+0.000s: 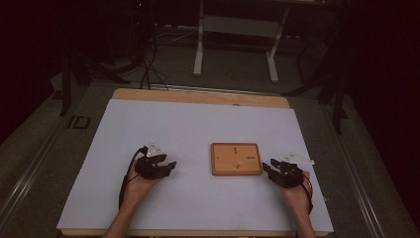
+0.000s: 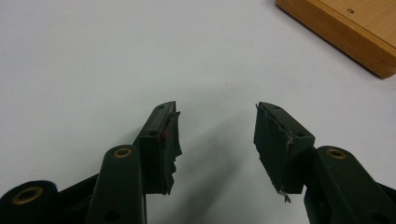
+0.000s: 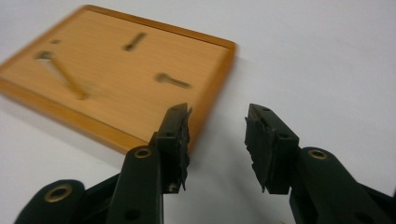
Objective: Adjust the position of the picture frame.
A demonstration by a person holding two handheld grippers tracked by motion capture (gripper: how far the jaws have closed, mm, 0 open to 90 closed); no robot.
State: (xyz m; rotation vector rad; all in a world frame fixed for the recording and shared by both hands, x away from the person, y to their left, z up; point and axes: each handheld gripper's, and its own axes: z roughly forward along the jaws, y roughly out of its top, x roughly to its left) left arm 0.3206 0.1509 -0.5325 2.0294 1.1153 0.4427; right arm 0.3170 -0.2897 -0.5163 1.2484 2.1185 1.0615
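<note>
A square wooden board [image 1: 236,158] lies flat on the white table [image 1: 148,124], right of centre. Its top [image 3: 116,70] carries a few small dark slots and a thin pale stick lying on it. A hand holds my left gripper [image 1: 168,166] left of the board, low over the table, jaws apart with nothing between them [image 2: 217,140]. The board's corner [image 2: 345,32] shows at its upper right. My right gripper [image 1: 270,168] sits just right of the board, open and empty [image 3: 217,140], its jaws pointing at the board's near edge.
The white sheet covers a wooden tabletop [image 1: 198,96] whose far edge shows. Beyond it stands a white metal frame [image 1: 237,44] on a grey floor, with dark cables [image 1: 148,69] at the back left. Both forearms enter from the bottom edge.
</note>
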